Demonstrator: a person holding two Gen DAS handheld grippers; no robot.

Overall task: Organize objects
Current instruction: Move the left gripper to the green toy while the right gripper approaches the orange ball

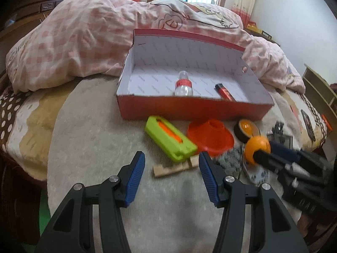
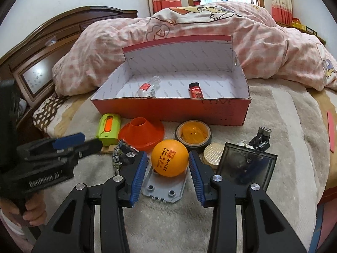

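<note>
- The right tongs (image 2: 167,164) sit low and centre in the right wrist view, with the orange ball (image 2: 169,157) between the blue pads; a sliver of gap shows on each side, so I cannot tell whether they pinch it.
- Under the ball lies a grey plate (image 2: 163,189) on the bed's blanket (image 2: 273,109).
- The left tongs (image 1: 171,168) stand spread and empty at lower centre of the left wrist view, above bare blanket, near a wooden clip (image 1: 174,168).
- A red box (image 2: 172,107) sits mid-frame, holding a small bottle (image 2: 147,88) and a red tube (image 2: 195,90).
- In front of it lie a green case (image 2: 108,130), orange cone (image 2: 141,133) and tape roll (image 2: 193,135).
</note>
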